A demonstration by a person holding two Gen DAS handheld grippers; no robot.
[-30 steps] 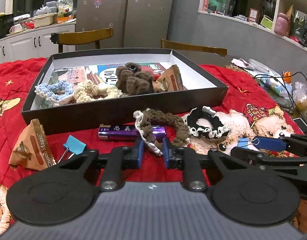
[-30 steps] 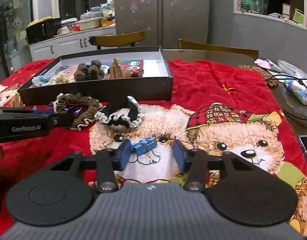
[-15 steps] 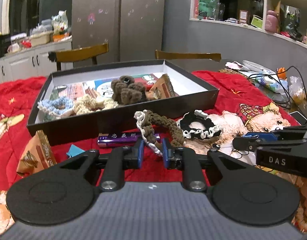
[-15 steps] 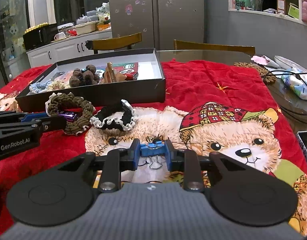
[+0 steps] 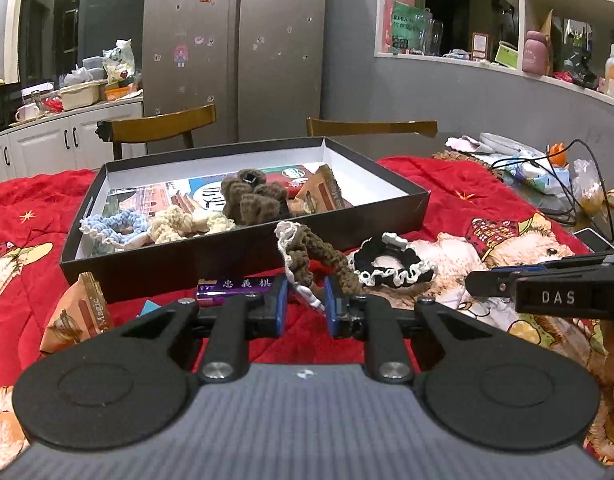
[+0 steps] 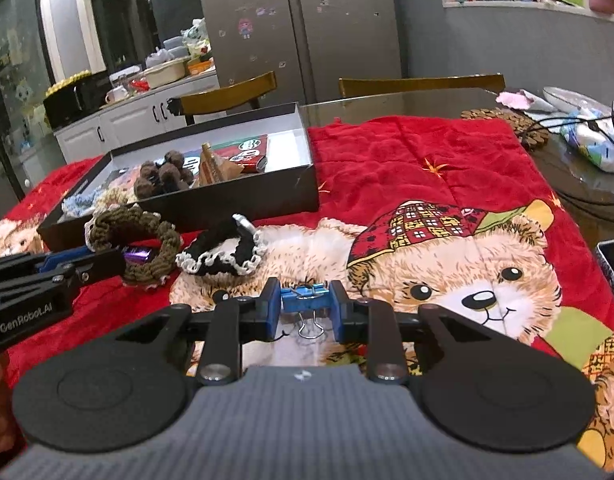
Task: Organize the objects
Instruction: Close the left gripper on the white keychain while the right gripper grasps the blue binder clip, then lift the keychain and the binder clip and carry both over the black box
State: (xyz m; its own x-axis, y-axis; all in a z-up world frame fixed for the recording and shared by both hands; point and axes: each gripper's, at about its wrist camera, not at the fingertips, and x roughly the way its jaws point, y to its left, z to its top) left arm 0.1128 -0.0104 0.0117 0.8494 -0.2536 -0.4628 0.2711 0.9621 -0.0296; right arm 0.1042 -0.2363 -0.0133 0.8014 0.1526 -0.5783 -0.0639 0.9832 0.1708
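Two grippers, each clamped on a small thing, before an open black box on a red bear-print blanket.

The left gripper (image 5: 305, 306) is seen with its jaws closed on the white-edged rim of a brown crocheted scrunchie (image 5: 311, 258), which is raised in front of the black box (image 5: 243, 256); the right gripper (image 6: 303, 312) has its jaws pressed on a blue binder clip (image 6: 305, 299), the wire loops hanging below. The right jaws were closing on that clip within the last second. At 10 o'clock of the clip, a black scrunchie (image 6: 221, 254) is laid on the blanket (image 6: 407, 168). "DAS" is read on the right tool, "GenRobot.AI" on the left; "Magic" is printed on a tan packet (image 5: 81, 316) at 9 o'clock of the left jaws, and Chinese characters on a purple pack (image 5: 235, 286).
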